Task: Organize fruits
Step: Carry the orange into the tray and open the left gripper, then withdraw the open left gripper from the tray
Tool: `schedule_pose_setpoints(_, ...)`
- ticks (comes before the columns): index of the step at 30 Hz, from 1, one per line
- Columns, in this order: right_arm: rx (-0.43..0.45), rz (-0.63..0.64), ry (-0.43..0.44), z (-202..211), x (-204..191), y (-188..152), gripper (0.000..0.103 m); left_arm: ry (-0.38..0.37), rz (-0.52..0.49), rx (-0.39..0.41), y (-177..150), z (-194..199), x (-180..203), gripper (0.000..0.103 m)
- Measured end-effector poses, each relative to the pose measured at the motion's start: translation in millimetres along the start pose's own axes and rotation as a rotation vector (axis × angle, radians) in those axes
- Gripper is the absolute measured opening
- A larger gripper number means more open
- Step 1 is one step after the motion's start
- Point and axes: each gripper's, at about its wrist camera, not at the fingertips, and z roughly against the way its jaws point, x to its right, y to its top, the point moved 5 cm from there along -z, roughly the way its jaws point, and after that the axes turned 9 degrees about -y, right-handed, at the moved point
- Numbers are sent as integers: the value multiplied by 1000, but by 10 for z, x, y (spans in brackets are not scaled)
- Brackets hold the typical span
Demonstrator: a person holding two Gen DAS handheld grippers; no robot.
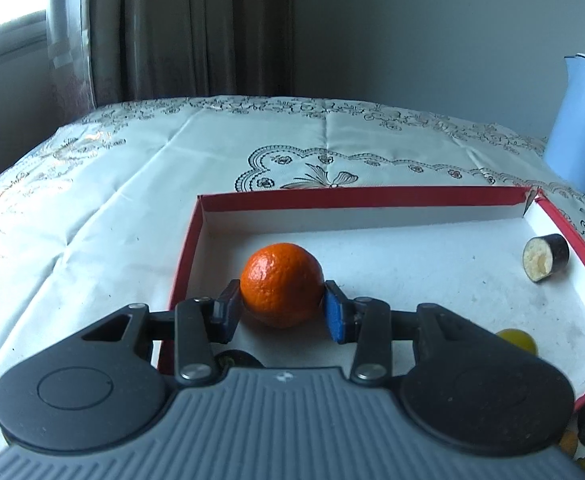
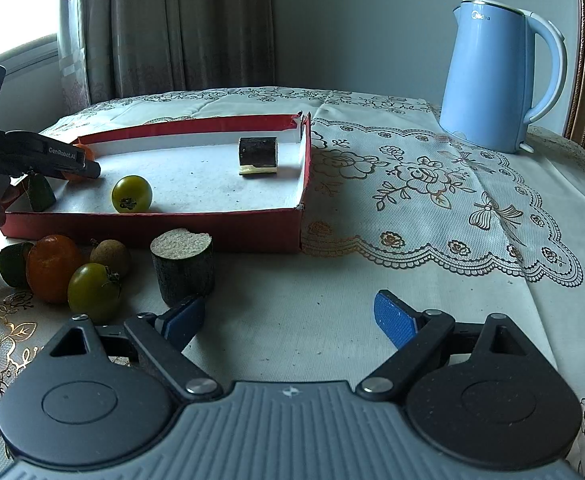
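We see the left tool (image 1: 282,306) clamped on a small orange (image 1: 280,282), one pad on each side at its widest part, low over the white floor of the red box (image 1: 180,264), near the left wall. We cannot tell if the fruit touches the floor. We judge it light and round, with a dimpled peel that gives some grip but a soft body, so a gentle hold across the middle, as now, suits it; a hard squeeze could bruise it.

The right tool (image 2: 290,318) stands wide apart and empty above the bench, just beside a dark cut piece (image 2: 183,266).

The blue kettle (image 2: 492,76) carries a brand we read as "Midea". On the left tool's side, in the right view, we read "GenRobot.AI".
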Motion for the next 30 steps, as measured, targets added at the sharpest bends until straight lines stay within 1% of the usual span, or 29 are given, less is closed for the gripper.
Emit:
schedule_pose_setpoints(4, 0, 0, 0, 0, 0, 1, 92, 9, -17, 4, -20, 5, 22, 40)
schedule_pose_setpoints(6, 0, 0, 0, -1, 0, 1, 92, 9, -11, 6, -22, 10, 14, 49)
schedule_pose_setpoints(8, 0, 0, 0, -1, -1, 2, 92, 5, -4, 18, -16, 38, 4, 68)
schedule_pose_setpoints(10, 0, 0, 0, -1, -1, 2, 93, -12, -5, 39, -10, 90, 18, 78)
schedule_pose_setpoints(11, -1, 0, 0, -1, -3, 2, 93, -6, -12, 52, -9, 124, 31, 85)
schedule_pose_setpoints(13, 0, 0, 0, -1, 0, 2, 93, 13, -30, 81, -14, 189, 65, 90)
schedule_pose_setpoints(20, -1, 0, 1, -1, 0, 2, 93, -7, -22, 110, -87, 429, 84, 92)
schedule_pose_setpoints(25, -1, 0, 0, -2, 1, 2, 93, -15, 0, 169, -151, 761, 5, 99)
schedule_pose_setpoints(30, -1, 0, 0, -4, 1, 2, 93, -25, -2, 174, -316, 1004, -48, 100)
